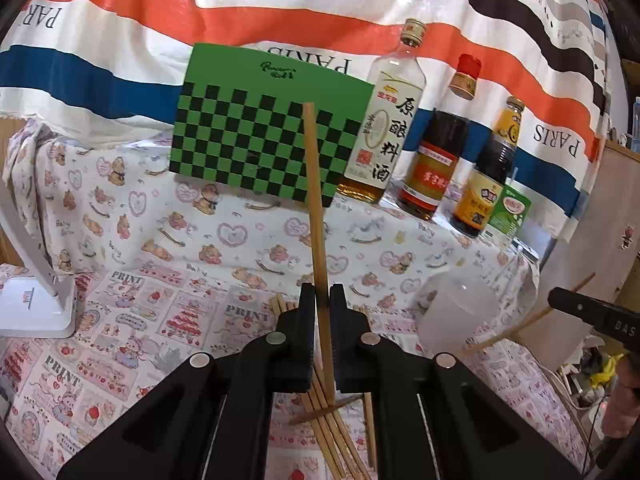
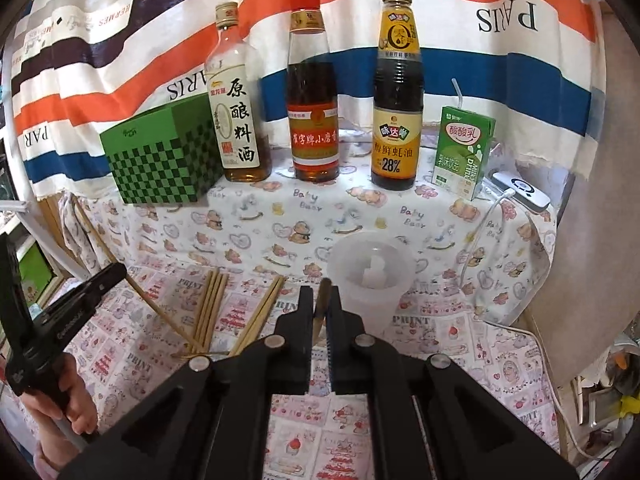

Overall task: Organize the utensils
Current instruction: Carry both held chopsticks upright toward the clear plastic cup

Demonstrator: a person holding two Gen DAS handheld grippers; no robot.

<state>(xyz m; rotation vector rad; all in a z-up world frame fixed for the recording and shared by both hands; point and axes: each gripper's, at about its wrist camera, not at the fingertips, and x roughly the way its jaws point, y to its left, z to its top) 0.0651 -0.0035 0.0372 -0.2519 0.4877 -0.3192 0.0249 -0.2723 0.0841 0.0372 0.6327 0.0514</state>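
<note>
My left gripper is shut on a wooden chopstick that stands nearly upright above the table. Several more chopsticks lie on the patterned cloth under it. My right gripper is shut on another chopstick, seen end-on, just in front of a translucent white plastic cup. The cup also shows in the left wrist view, right of my left gripper. Loose chopsticks lie left of my right gripper.
A green checkered box, three sauce bottles and a green drink carton stand along the back against a striped cloth. A white lamp base stands at the left. A white charger with its cable lies at the right.
</note>
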